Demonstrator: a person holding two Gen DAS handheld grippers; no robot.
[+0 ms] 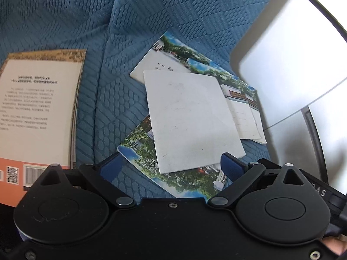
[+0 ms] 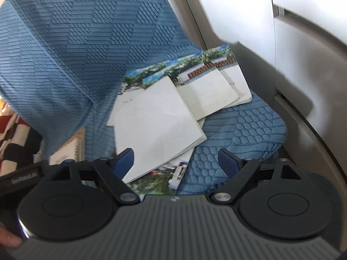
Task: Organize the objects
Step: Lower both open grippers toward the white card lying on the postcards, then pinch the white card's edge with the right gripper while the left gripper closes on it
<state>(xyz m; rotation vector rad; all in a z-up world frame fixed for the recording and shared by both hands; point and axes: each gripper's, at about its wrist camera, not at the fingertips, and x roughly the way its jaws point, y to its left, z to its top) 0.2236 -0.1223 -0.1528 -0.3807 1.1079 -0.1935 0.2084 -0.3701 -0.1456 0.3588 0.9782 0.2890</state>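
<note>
Nothing's been picked up so far: both the left gripper and the right gripper are seen spread wide with nothing gripped, and the near corner of the loose pile of postcards is framed between the fingers without being touched. Further out, the cards are still fanned messily over the blue sofa cushion, so pretty much all the tidying is judged left. A book is spotted lying face-down off to the side.

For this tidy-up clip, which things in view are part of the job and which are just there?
Part of the job:
- scattered cards
- book
- left gripper, open
- right gripper, open

Just there:
- blue seat cover
- grey panel
- checkered cloth
</note>
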